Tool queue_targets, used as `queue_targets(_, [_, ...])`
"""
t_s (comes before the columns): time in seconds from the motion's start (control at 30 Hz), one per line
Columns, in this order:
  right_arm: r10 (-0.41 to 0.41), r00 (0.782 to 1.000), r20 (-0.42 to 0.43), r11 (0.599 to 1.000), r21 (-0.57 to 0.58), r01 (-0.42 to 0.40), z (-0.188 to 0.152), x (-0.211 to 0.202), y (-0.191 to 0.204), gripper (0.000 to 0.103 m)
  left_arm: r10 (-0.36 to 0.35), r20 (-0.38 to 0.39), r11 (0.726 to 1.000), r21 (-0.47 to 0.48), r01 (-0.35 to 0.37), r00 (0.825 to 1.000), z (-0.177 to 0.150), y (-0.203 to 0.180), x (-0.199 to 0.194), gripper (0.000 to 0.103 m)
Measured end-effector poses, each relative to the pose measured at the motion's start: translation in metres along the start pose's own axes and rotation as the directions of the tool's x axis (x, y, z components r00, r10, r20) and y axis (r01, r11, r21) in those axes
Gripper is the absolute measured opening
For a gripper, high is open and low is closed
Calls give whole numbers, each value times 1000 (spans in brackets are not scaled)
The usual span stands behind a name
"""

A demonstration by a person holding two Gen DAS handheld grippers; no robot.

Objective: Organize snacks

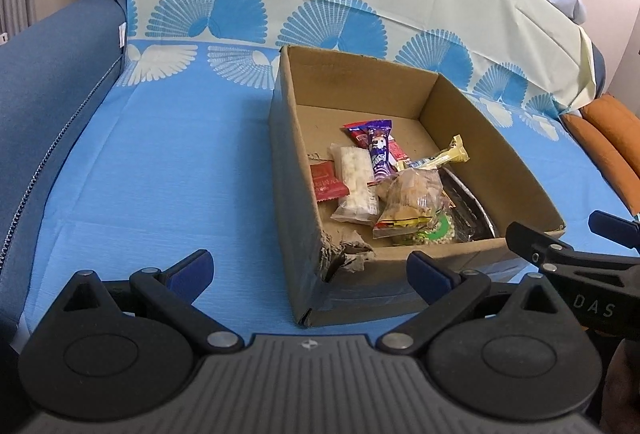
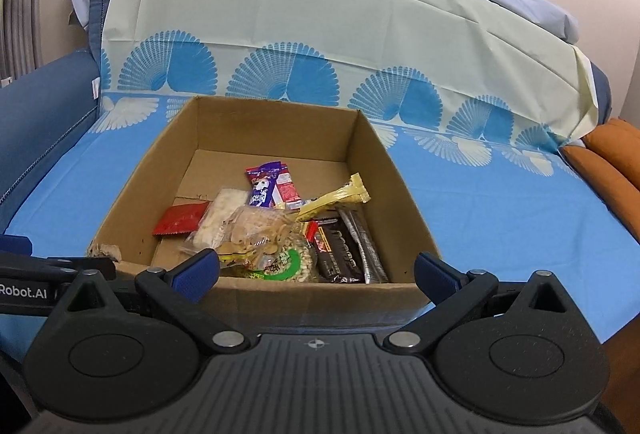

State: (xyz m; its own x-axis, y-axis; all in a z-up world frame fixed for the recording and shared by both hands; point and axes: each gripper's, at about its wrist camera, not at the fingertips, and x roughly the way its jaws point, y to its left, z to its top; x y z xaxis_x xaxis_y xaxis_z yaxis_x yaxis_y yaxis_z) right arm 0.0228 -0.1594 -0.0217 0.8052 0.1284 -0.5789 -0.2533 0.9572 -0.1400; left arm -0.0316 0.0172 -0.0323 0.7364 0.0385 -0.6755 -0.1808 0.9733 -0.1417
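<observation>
An open cardboard box point(image 1: 472, 138) point(image 2: 276, 130) sits on a blue cloth. Inside lie several snack packets: a purple packet point(image 1: 379, 150) point(image 2: 262, 186), a red packet point(image 1: 328, 181) point(image 2: 182, 220), a white rice-cake packet point(image 1: 354, 186), a clear bag of crackers point(image 1: 412, 200) point(image 2: 256, 230), a yellow bar point(image 1: 444, 156) point(image 2: 336, 198) and dark chocolate bars point(image 2: 340, 254). My left gripper point(image 1: 310, 270) is open and empty, just in front of the box's torn near-left corner. My right gripper point(image 2: 318, 272) is open and empty above the box's near wall; it also shows in the left wrist view point(image 1: 560, 234).
The blue cloth point(image 1: 160, 174) point(image 2: 500, 210) covers a sofa seat, with a pale fan-patterned sheet point(image 2: 320, 34) over the backrest. A blue armrest point(image 1: 48, 82) stands at the left. An orange cushion point(image 2: 612, 158) lies at the right.
</observation>
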Motion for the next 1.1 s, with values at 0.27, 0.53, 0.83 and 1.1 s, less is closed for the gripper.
queue_targets(0.27, [-3, 1000, -3, 1000, 1, 3, -1, 2, -2, 102, -3, 2, 1000, 7, 3, 1000, -1, -3, 2, 103])
queue_targets(0.53, [-3, 1000, -3, 1000, 0, 3, -1, 2, -2, 102, -2, -3, 1000, 5, 2, 1000, -1, -3, 2, 103])
queue_targets(0.83, [-2, 1000, -4, 1000, 1, 2, -1, 2, -2, 102, -1, -3, 1000, 6, 1, 1000, -1, -4, 3, 103])
queue_targets(1.1, [-4, 1000, -4, 1000, 0, 4, -1, 2, -3, 102, 1, -4, 1000, 10, -1, 1000, -2, -4, 4, 103])
